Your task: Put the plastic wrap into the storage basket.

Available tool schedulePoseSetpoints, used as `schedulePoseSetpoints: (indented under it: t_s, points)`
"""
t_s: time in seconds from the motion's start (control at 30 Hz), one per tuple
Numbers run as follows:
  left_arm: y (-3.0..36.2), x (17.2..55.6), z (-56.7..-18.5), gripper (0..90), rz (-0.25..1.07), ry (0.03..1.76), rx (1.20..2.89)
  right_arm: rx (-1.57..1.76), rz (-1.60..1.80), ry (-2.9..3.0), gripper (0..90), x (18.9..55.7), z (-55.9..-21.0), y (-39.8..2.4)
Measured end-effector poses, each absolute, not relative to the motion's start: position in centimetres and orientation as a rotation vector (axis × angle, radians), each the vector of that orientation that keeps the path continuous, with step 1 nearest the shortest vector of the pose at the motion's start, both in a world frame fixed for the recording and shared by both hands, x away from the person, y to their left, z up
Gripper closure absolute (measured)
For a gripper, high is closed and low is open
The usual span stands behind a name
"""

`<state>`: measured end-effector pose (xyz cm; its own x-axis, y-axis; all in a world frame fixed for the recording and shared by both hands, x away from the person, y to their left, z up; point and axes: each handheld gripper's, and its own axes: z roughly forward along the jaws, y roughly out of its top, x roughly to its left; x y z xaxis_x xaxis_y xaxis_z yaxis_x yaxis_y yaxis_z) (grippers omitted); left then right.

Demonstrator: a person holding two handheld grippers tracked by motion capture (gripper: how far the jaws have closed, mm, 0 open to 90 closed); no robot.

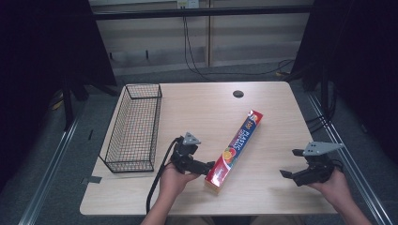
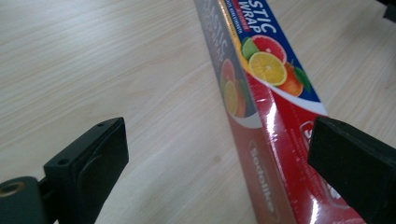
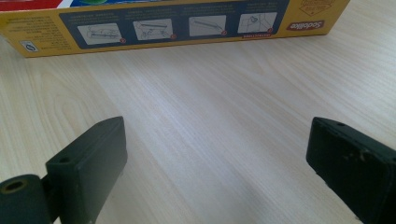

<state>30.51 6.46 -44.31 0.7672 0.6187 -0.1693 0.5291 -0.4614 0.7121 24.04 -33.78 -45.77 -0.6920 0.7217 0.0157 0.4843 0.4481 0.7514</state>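
- Long red-and-blue cardboard plastic-wrap box [image 1: 234, 146] is laid diagonally near the light wooden worktop's [image 1: 263, 197] front edge.
- Left claw [image 2: 219, 154] is spread astride the box's near end, unpinched.
- Right claw [image 3: 217, 154] is spread, nothing held.

We look down from above on the table [image 1: 263, 93]; each gripper camera sits close behind its jaws, low, sharing the plastic wrap box [image 1: 234, 147].
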Motion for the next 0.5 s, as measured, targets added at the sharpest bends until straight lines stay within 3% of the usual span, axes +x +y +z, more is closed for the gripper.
schedulePoseSetpoints:
  t_s: [0.5]
  points:
    - [1.3, 31.8, -43.7, 6.8, 0.070, 0.839, 2.222, 1.046, 1.104, 2.400, 7.2, 23.9, -45.9, -33.9]
